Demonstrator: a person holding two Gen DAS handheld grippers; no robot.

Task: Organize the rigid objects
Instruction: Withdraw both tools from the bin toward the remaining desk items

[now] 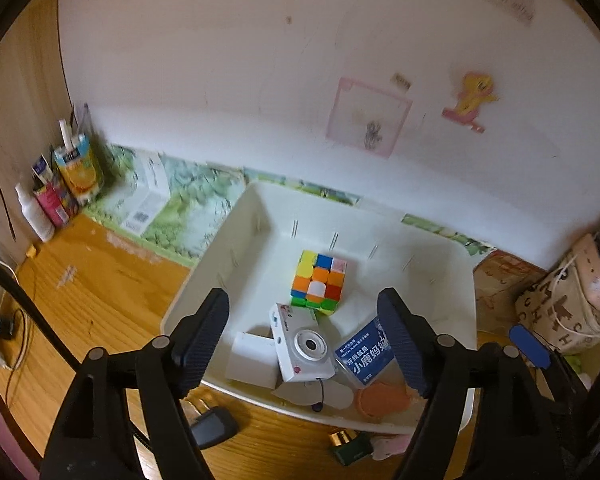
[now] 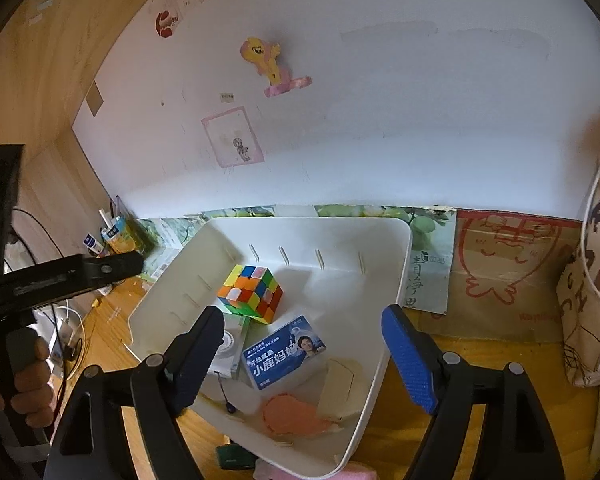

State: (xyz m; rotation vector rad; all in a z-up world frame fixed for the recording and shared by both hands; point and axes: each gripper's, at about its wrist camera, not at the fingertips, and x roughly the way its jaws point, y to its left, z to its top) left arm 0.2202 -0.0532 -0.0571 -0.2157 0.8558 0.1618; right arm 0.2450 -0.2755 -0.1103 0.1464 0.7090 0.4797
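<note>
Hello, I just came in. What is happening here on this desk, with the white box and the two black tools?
A person is tidying small items into a white bin on a wooden desk, using a hand-held gripper in each hand. The bin holds a puzzle cube, a white toy camera, a blue card box and an orange disc. The left gripper and right gripper hang open above the bin, holding nothing.

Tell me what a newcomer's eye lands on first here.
The bright multicoloured puzzle cube sits inside the white bin, toward its far wall. Nearer lie a white toy camera and a blue box beside it. Both grippers, left and right, hang open above the bin, holding nothing.
</note>
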